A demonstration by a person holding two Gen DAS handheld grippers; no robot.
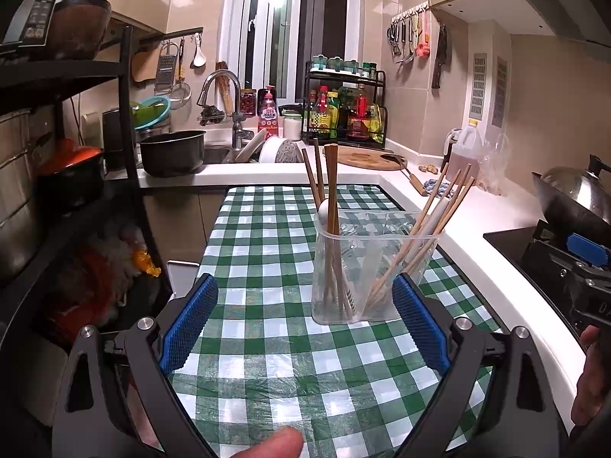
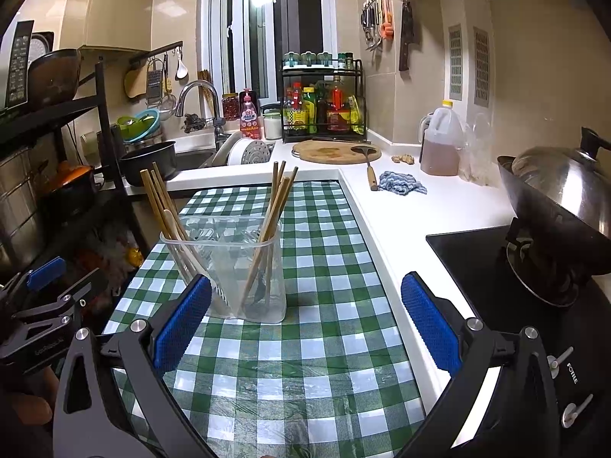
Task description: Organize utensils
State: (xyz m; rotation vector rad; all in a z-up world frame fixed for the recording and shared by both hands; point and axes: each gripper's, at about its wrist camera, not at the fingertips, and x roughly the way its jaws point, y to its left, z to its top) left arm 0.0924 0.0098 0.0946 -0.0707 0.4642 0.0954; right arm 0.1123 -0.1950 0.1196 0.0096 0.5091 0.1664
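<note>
A clear plastic utensil holder (image 1: 376,267) stands upright on the green checked tablecloth (image 1: 267,343). It holds wooden chopsticks (image 1: 330,187) in its left part, with a white spoon, and more chopsticks (image 1: 431,225) leaning in its right part. My left gripper (image 1: 305,324) is open and empty, just in front of the holder. In the right wrist view the holder (image 2: 229,267) stands ahead and left, with chopsticks (image 2: 164,210) in both ends. My right gripper (image 2: 305,320) is open and empty, to the right of the holder.
A white counter (image 2: 401,210) runs along the right with a blue cloth (image 2: 403,183), a spatula, a cutting board (image 2: 336,150) and an oil jug. A wok (image 2: 561,206) sits on the stove at right. A sink, a black pot and a dark shelf rack (image 1: 76,152) stand at left.
</note>
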